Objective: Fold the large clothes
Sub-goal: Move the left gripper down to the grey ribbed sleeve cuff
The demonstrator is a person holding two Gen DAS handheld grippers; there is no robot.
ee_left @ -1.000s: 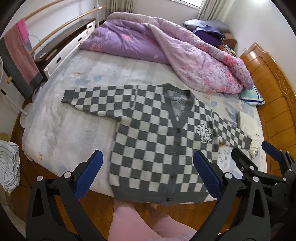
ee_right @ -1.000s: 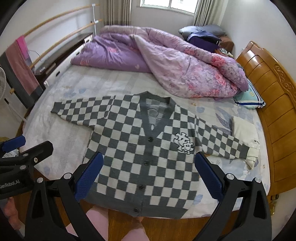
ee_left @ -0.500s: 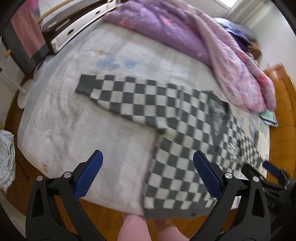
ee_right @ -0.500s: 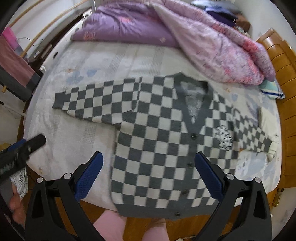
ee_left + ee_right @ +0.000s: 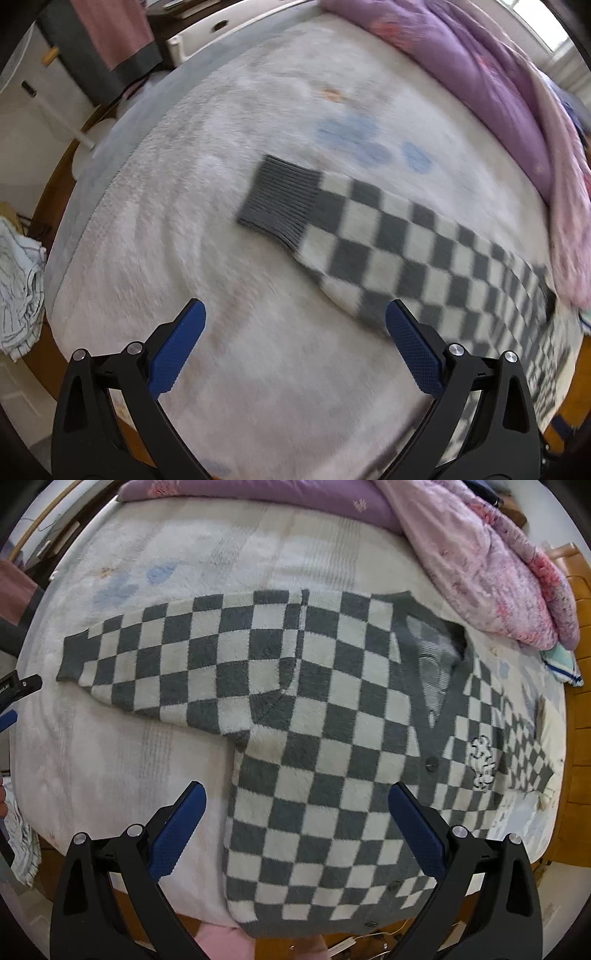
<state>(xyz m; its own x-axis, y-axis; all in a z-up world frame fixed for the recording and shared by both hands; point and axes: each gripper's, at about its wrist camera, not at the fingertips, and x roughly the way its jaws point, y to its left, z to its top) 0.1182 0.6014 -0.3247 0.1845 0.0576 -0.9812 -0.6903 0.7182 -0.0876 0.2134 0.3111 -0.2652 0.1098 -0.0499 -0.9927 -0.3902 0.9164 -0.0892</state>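
A grey-and-white checkered cardigan (image 5: 317, 716) lies flat, front up and buttoned, on the bed, sleeves spread to both sides. My left gripper (image 5: 293, 349) is open and empty, hovering above the bed just short of the left sleeve's grey ribbed cuff (image 5: 280, 199). My right gripper (image 5: 295, 829) is open and empty above the cardigan's lower left body, near the side seam below the armpit. The left gripper's tip shows at the left edge of the right wrist view (image 5: 14, 686), near the cuff.
A purple and pink quilt (image 5: 461, 542) is bunched at the far side of the bed. The white fleecy bed cover (image 5: 207, 206) surrounds the cardigan. A wooden headboard (image 5: 580, 635) is at right. A striped cloth (image 5: 18, 280) hangs at left, a pink-grey towel (image 5: 110, 40) beyond.
Both grippers have moved forward and lower over the bed. The left one swung left toward the sleeve cuff; the right one came closer over the cardigan's left body. Both stayed open.
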